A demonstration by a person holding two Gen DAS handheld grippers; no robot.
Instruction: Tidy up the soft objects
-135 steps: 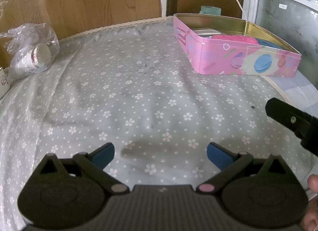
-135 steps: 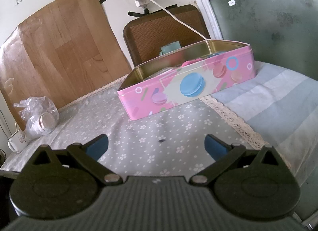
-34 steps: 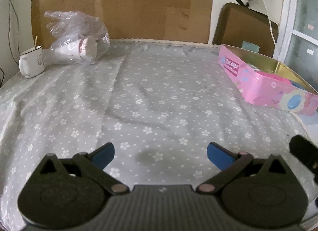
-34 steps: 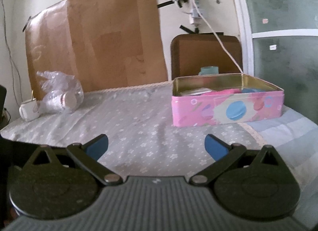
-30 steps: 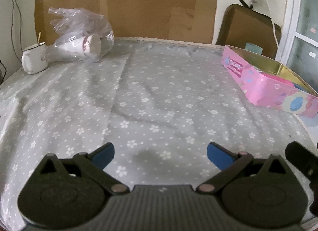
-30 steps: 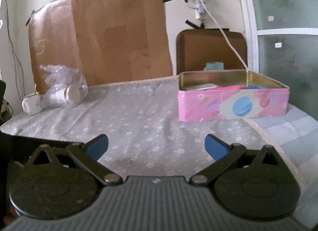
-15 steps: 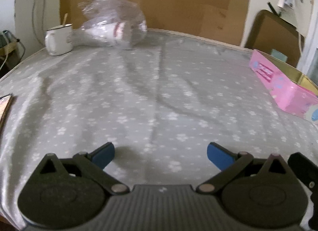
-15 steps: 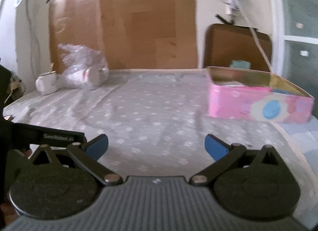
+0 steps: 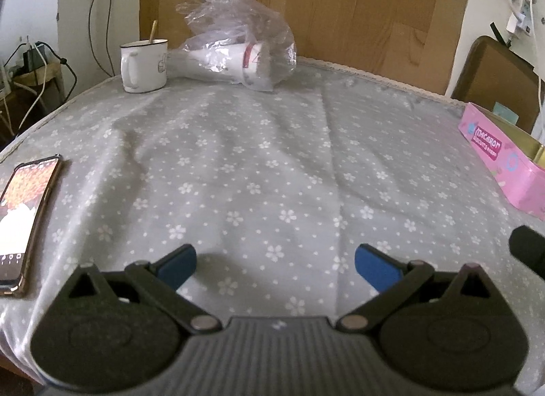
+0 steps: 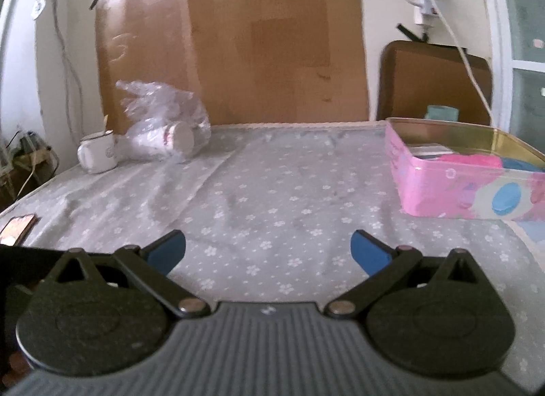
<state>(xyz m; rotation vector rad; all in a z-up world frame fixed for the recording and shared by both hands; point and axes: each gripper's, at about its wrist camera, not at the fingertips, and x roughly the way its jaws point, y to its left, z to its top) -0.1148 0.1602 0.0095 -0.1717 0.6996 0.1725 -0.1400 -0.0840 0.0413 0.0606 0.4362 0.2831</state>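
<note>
A pink macaron tin [image 10: 466,188] stands open at the right of the table, with a pink soft item [image 10: 471,160] and a blue soft item [image 10: 521,163] inside. The tin also shows at the right edge of the left wrist view [image 9: 500,157]. My left gripper [image 9: 275,265] is open and empty over the grey flowered cloth [image 9: 272,164]. My right gripper [image 10: 268,251] is open and empty near the table's front, left of the tin.
A white mug [image 9: 143,65] and a clear plastic bag holding a paper cup [image 9: 238,52] lie at the back left. A phone [image 9: 24,212] lies at the left edge. A cardboard sheet [image 10: 238,42] and a chair back [image 10: 436,82] stand behind the table.
Both grippers have swung left and pulled back from the tin. The mug, bag and phone have come into view. Both stay open and empty.
</note>
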